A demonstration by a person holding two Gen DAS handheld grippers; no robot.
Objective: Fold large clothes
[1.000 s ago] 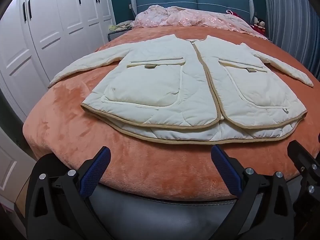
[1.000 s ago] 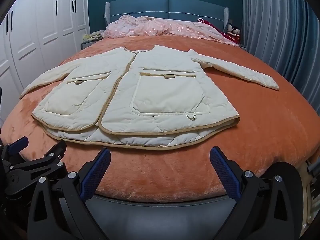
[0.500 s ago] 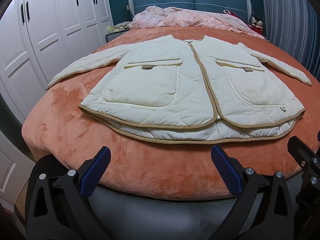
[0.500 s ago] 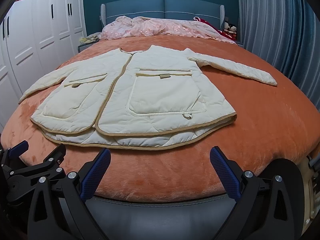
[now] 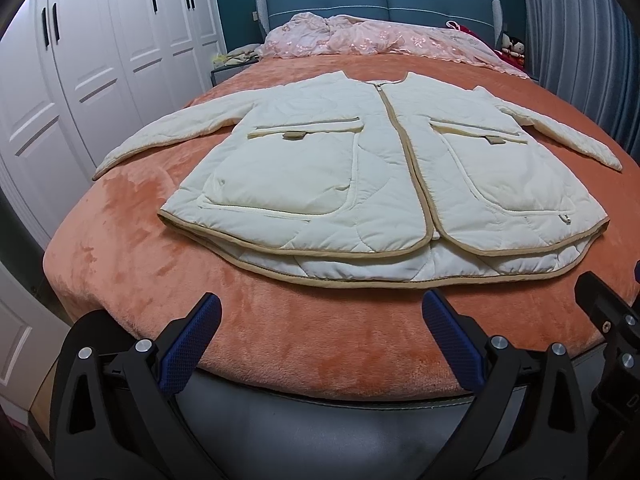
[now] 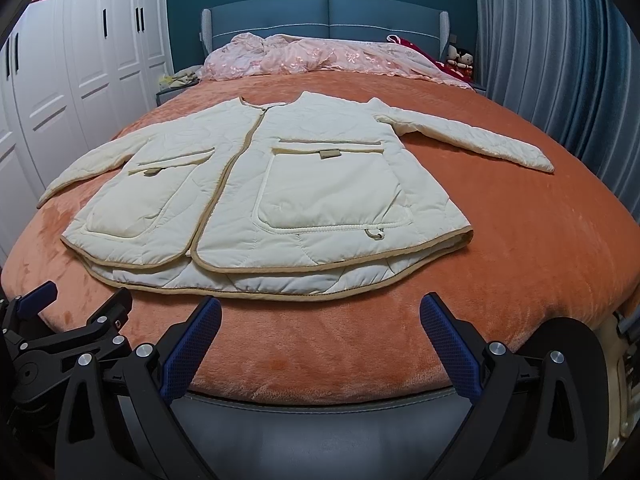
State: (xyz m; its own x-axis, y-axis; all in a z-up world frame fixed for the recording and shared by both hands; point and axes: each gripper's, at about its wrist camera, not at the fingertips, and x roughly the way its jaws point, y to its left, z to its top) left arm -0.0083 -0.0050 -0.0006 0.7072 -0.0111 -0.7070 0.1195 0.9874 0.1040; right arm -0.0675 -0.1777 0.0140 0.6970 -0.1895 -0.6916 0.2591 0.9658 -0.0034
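Note:
A cream quilted jacket [image 5: 360,184] [image 6: 280,196] with tan trim lies flat and front-up on the orange bed cover, zipped, both sleeves spread out to the sides. Its hem faces me. My left gripper [image 5: 320,332] hovers open over the foot of the bed, just short of the hem, nothing between its blue pads. My right gripper [image 6: 320,332] is open too, beside it on the right, also short of the hem. Each gripper shows at the edge of the other's view: the right gripper [image 5: 608,320] and the left gripper [image 6: 76,312].
The orange blanket [image 5: 120,248] covers a bed with a blue headboard [image 6: 328,16]. A pink crumpled quilt [image 6: 320,56] lies at the head. White wardrobe doors [image 5: 100,60] stand on the left, grey-blue curtains [image 6: 560,60] on the right. Small dolls [image 6: 460,58] sit by the headboard.
Both grippers have tilted slightly, so the jacket sits a little lower in both views. The jacket itself has not moved and both grippers stay open.

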